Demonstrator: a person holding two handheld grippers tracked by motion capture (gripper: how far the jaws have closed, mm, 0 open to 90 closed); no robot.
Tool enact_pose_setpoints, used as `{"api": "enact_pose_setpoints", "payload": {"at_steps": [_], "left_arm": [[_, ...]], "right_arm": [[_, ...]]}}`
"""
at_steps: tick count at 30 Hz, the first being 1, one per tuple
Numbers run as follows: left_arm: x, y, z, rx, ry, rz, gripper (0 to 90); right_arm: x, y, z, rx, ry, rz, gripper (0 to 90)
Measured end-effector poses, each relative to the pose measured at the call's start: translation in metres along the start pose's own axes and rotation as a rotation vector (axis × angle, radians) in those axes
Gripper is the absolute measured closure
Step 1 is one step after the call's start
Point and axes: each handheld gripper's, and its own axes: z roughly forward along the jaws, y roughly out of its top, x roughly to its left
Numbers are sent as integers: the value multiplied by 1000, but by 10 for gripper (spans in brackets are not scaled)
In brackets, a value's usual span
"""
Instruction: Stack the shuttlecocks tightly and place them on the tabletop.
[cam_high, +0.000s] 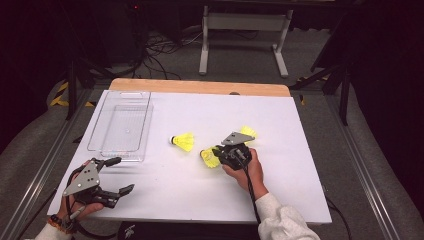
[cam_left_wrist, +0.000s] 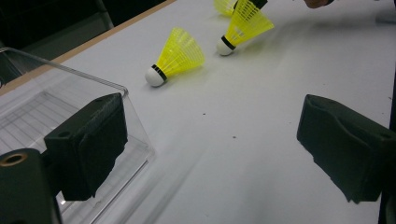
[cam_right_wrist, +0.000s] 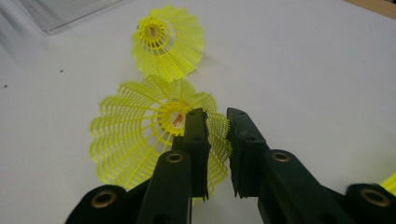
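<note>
The right claw (cam_high: 220, 152) sits just right of the table's centre, its jaws drawn nearly together with a narrow slit between them; in the right gripper view the skirt of a yellow shuttlecock (cam_right_wrist: 149, 135) lies against the left jaw, and I cannot tell whether the jaws pinch the rim or merely touch it; the right hand (cam_high: 247, 167) grips the tool from 5 o'clock. The left claw (cam_high: 117, 175) rests near the table's front left corner, jaws spread wide apart and holding nothing. A second shuttlecock (cam_high: 183, 141) lies on its side at 10 o'clock from the right claw, cork pointing left; a third shuttlecock (cam_high: 247, 133) peeks out at 1 o'clock, beside the grey plate. A clear plastic tray (cam_high: 121, 125) stands along the left side of the table (cam_high: 300, 165), its near corner just beside the left claw's left jaw in the left gripper view. Bare white surface spreads to the right and along the front edge; a wooden strip (cam_high: 200, 86) borders the far edge.
</note>
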Motion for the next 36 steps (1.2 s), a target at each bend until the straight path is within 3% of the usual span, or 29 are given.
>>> {"api": "enact_pose_setpoints", "payload": {"at_steps": [10, 16, 23, 36], "left_arm": [[-1, 1, 3, 22, -10, 19, 89], [-1, 0, 3, 20, -9, 18, 89], [-1, 0, 3, 23, -9, 16, 88], [0, 0, 3, 22, -6, 12, 87]], "right_arm": [[-1, -7, -2, 51, -42, -70, 697], [-2, -8, -6, 53, -59, -95, 589], [-1, -6, -13, 49, -59, -120, 543], [0, -7, -30, 23, -66, -120, 501]]}}
